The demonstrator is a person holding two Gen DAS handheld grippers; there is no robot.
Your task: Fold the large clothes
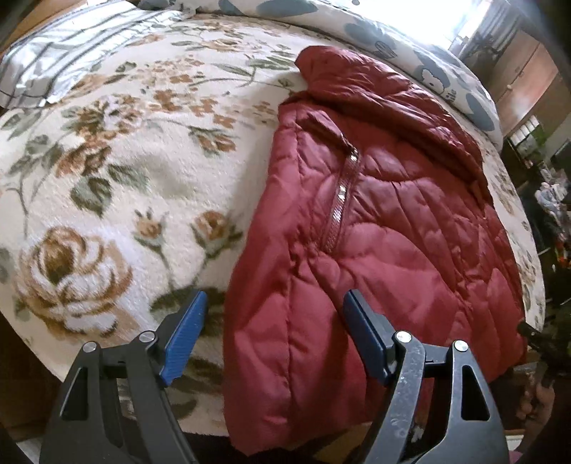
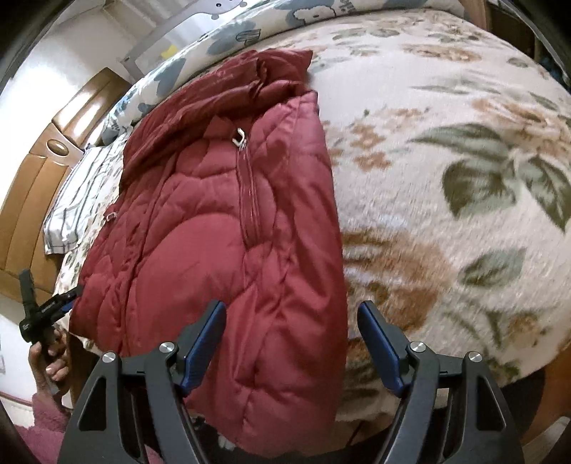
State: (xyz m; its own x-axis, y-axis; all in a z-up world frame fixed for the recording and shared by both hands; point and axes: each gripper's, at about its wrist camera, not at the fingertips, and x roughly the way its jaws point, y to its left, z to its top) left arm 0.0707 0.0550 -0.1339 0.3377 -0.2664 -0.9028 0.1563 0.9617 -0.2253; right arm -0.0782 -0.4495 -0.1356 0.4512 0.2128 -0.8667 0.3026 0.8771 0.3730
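Left wrist view has my left tongs [image 1: 274, 335] spread wide with nothing pinched, hovering over the near edge of the bed [image 1: 117, 171]. One blue pad [image 1: 183, 339] sits over the floral blanket [image 1: 167, 185], the other over the jacket [image 1: 374, 221], so the jacket's side edge runs up between them, but neither pad presses on it.

Right wrist view is pretty much the mirror of that: right tongs [image 2: 292, 342] also wide apart and gripping nothing, straddling the jacket's [image 2: 221, 221] other side edge at the near edge of the bed.

So the red puffer jacket lies flat on the blanket, zipped front up, zipper [image 2: 249, 200] running down the middle, collar end toward the far edge by the cartoon-print pillow [image 2: 228, 32]. Its hem hangs a bit over the near edge. A striped pillow [image 1: 71, 50] sits at the far corner. My left hand [image 2: 50, 360] shows off to the side in the right view.
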